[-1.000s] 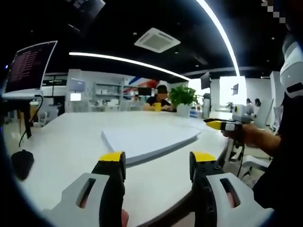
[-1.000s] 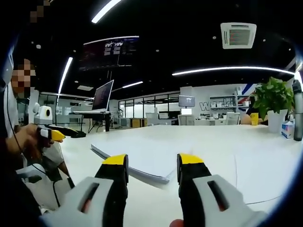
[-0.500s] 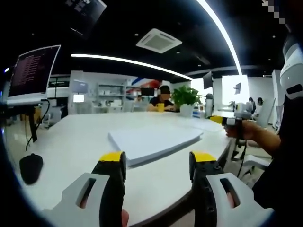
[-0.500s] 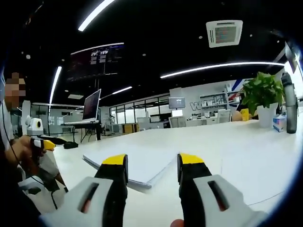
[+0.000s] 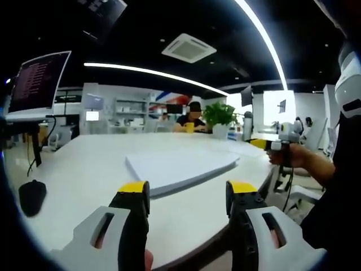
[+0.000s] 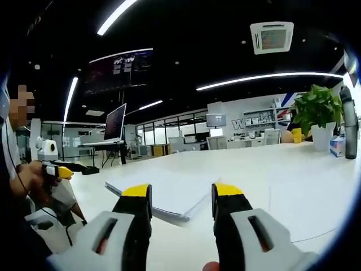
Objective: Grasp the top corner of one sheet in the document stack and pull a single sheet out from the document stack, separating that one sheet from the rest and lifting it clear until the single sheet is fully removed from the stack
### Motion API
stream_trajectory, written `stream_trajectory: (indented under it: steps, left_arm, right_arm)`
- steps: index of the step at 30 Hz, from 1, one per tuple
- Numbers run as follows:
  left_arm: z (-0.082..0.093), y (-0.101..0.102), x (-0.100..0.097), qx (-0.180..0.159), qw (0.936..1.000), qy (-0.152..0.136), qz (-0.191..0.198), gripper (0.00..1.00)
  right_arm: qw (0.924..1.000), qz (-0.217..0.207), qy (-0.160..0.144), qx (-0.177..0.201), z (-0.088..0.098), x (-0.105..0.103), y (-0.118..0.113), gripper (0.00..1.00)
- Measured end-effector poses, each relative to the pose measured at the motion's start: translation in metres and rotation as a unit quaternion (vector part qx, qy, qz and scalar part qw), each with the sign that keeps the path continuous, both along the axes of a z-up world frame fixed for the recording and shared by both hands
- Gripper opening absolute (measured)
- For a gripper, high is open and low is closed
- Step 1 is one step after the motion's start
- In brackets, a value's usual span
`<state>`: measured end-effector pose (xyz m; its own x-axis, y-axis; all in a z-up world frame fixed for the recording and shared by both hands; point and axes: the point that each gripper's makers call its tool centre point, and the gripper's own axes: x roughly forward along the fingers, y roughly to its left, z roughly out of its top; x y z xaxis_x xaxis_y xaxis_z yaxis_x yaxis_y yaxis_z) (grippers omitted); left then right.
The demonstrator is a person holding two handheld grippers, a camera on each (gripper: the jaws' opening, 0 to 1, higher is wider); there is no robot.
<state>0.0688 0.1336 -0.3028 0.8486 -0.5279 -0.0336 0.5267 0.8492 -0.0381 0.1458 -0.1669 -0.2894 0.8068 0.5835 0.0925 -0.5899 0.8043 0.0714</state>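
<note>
White document stack (image 5: pixel 177 167) flat on table (image 5: pixel 84 164), edges squared; both hand-held grippers (image 5: pixel 188 195) (image 6: pixel 179 196) agape, empty.

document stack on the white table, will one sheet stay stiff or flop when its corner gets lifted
Probably floppy: the document stack looks like thin white sheets lying flat. The table looks smooth, so the stack may slide. Neighbouring sheets may cling and lift together.

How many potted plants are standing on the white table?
1. The potted plant stands in a white pot at the far side of the white table, beyond the document stack. Others may be hidden outside these views.
</note>
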Motion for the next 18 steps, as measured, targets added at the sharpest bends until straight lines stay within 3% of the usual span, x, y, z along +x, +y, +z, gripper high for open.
stream_trajectory:
  steps: [8,11,14,18]
  left_arm:
    - [-0.001,-0.005,-0.001,-0.011,0.9999,0.002,-0.005,0.54]
    - [0.000,-0.010,-0.001,-0.014,0.9998,0.003,-0.013,0.54]
    - [0.001,-0.011,0.000,-0.013,0.9998,0.001,-0.012,0.54]
    - [0.001,-0.012,0.000,-0.014,0.9998,0.000,-0.011,0.54]
  right_arm:
    - [0.9998,-0.003,-0.015,0.011,0.007,-0.002,0.000,0.44]
    - [0.9998,0.001,-0.001,0.020,0.004,-0.002,0.001,0.39]
    - [0.9997,0.002,0.020,0.012,-0.006,-0.001,0.002,0.39]
    - [0.9999,0.002,0.012,0.006,-0.005,-0.004,0.003,0.40]
